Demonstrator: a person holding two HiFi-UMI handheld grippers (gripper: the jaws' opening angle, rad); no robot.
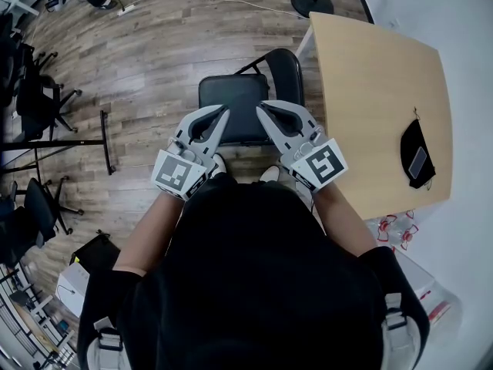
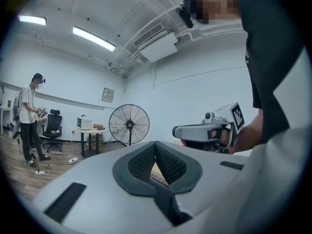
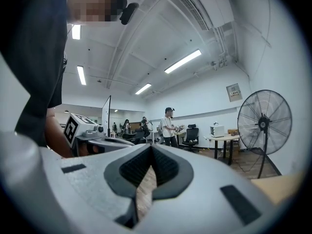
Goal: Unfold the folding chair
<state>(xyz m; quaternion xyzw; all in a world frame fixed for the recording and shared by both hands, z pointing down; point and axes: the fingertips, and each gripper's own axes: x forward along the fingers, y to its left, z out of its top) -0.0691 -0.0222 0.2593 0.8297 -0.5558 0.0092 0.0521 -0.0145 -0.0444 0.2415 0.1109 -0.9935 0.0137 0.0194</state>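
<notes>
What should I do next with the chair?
Probably just draw both grippers back: the folding chair looks already open, its seat flat beside the table, and the left gripper and right gripper are shut, holding nothing.

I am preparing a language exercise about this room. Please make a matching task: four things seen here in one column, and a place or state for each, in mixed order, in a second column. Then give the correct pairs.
Things:
1. folding chair
2. black pouch
3. left claw
4. standing fan

Places or states:
A. lies on the wooden table
B. shut, with nothing between its jaws
C. stands open on the floor
D. upright near the white wall

Pairs: 1-C, 2-A, 3-B, 4-D.
</notes>
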